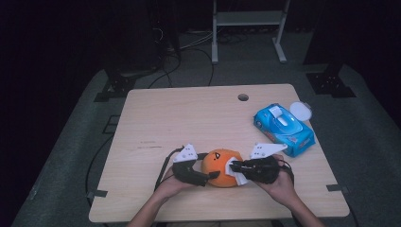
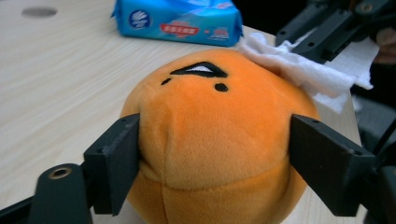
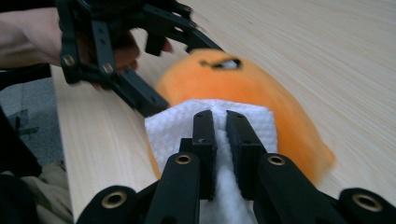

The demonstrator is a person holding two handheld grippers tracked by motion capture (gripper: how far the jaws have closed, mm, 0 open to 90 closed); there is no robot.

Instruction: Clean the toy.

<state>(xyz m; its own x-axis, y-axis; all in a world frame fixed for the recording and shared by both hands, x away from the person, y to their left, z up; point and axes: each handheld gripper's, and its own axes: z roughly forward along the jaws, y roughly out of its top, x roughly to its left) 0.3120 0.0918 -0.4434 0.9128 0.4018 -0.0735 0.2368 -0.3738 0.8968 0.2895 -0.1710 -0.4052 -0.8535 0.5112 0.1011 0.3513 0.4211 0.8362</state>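
An orange plush ball (image 1: 220, 165) with a stitched face sits near the front edge of the wooden table (image 1: 179, 118). My left gripper (image 1: 210, 165) is shut on it, its two jaws pressing the ball's sides (image 2: 219, 135). From the right, my right gripper (image 1: 235, 166) is shut on a folded white wipe (image 1: 239, 176) and holds it against the ball's right side. In the right gripper view the wipe (image 3: 187, 123) lies pinched between the jaws of the right gripper (image 3: 220, 116) on the orange plush (image 3: 261, 88), with the left gripper (image 3: 182, 74) beyond.
A blue pack of wipes (image 1: 283, 128) with its round lid flipped open lies at the right of the table, also seen behind the plush as the blue pack (image 2: 180, 21). A cable hole (image 1: 243, 97) is at the far edge. A metal stand (image 1: 248, 28) stands on the floor behind.
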